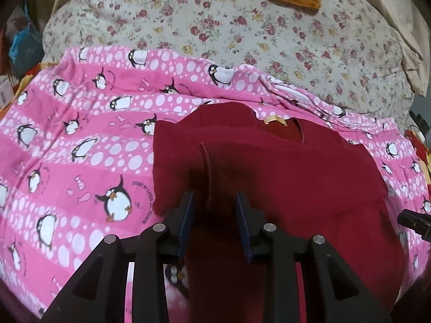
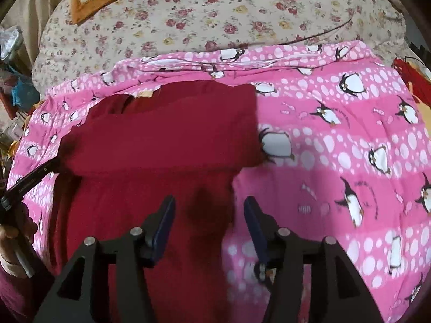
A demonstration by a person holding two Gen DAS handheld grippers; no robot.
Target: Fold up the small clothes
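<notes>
The red garment [image 1: 269,167] is lying on the pink penguin sheet [image 1: 80,140] covering the bed, with a floral quilt [image 1: 242,27] lying beyond it. It is looking partly folded — a thick band of cloth is lying doubled across its upper half, and a small tan label [image 1: 274,119] is showing at the neck opening.

The left claw [image 1: 215,215] is hovering over the garment's near part with its pads apart, a raised ridge of cloth standing between them but not pinched. The right claw [image 2: 210,215] is likewise standing open, straddling the garment's right edge where red is meeting pink.

The cloth is looking soft, plush and light — limp rather than stiff, likely to sag and drag its lower layers if lifted by one point. Pinching an edge or corner through all layers, one claw on each side, is probably giving the cleanest fold.
</notes>
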